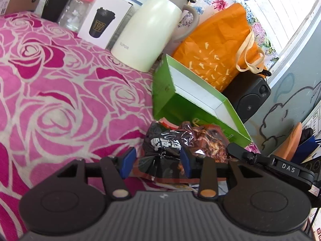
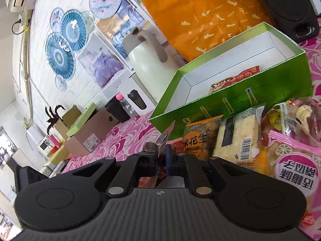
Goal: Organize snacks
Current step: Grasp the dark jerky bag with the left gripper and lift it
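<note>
Your left claw is clenched on a dark crinkly packet, its blue pads pressing the packet's near end from both sides. The packet's long axis runs straight ahead from the claw, toward the near wall of the green box, which stands open just beyond it on the pink rose cloth. Your right claw is pinched nearly shut on a thin packet edge; what that packet is, you cannot tell from here. The box lies ahead of that claw and a little right, with one red packet already inside. More snacks, among them a peanut pack, lie along the box's near wall. The left load looks nearer the opening, so the drop likely turns on lifting it over that wall.
</note>
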